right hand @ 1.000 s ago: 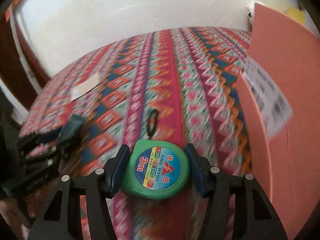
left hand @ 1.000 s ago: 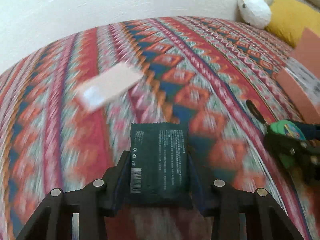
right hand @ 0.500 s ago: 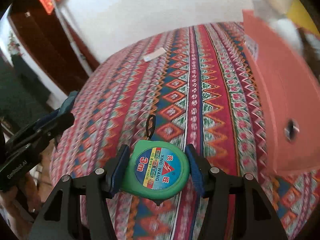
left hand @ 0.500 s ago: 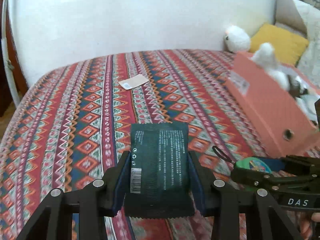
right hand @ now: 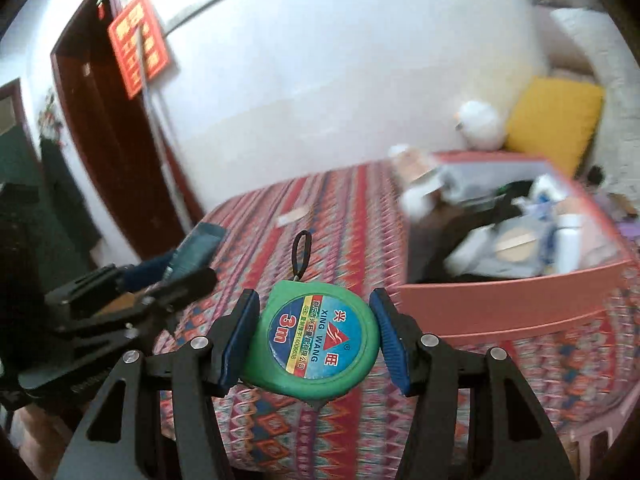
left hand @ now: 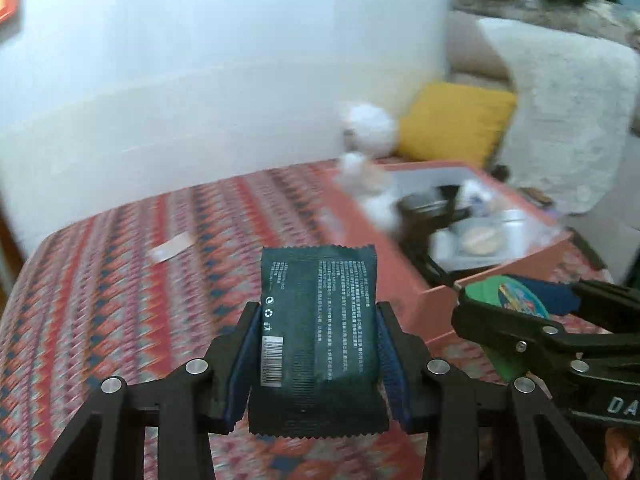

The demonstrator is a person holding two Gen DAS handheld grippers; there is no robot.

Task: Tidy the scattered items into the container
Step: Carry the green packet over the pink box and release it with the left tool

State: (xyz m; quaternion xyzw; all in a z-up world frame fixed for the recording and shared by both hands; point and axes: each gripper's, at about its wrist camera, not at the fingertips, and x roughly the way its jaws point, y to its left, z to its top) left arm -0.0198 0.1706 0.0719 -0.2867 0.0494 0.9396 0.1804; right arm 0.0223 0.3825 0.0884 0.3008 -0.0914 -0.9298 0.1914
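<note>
Left gripper (left hand: 316, 354) clamps a light, crushable dark green sachet (left hand: 318, 320) by its side edges, right gripper (right hand: 314, 338) a rigid, slick-cased tape measure (right hand: 312, 338) across its body, both aloft near the pink box's (right hand: 500, 304) front wall.

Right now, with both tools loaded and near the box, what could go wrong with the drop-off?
1. The pink box already looks crowded, so the green tape measure could land on the bottles or bounce out.
2. The left tool grips the dark packet only by its side edges; the soft packet might slip.
3. Both tools are close together and could collide over the box.
</note>
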